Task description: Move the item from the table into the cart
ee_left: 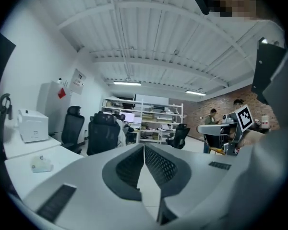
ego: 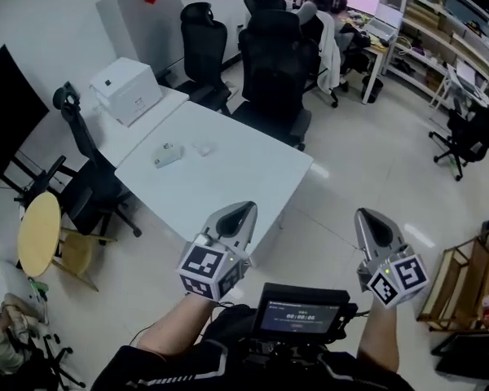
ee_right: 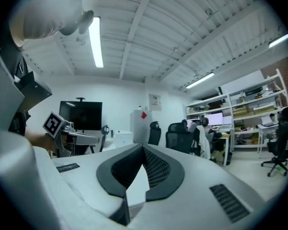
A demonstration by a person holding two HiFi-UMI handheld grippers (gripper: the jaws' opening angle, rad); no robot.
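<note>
A small whitish item (ego: pixel 168 155) lies on the white table (ego: pixel 228 186), with a smaller white object (ego: pixel 204 147) just to its right. The left gripper view also shows the item (ee_left: pixel 41 164), at the far left on the table. My left gripper (ego: pixel 246 208) hovers over the table's near corner, its jaws shut with nothing between them (ee_left: pixel 144 146). My right gripper (ego: pixel 368 215) is over the floor to the right of the table, also shut and empty (ee_right: pixel 143 146). A wooden-framed rack or cart (ego: pixel 460 287) stands at the right edge.
A white box-shaped machine (ego: pixel 126 90) sits on the table's far left end. Black office chairs (ego: pixel 273 68) stand behind the table, and another chair (ego: pixel 85 173) at its left. A round wooden stool (ego: pixel 39 233) is at the near left. People sit at desks (ego: pixel 334 15) at the back.
</note>
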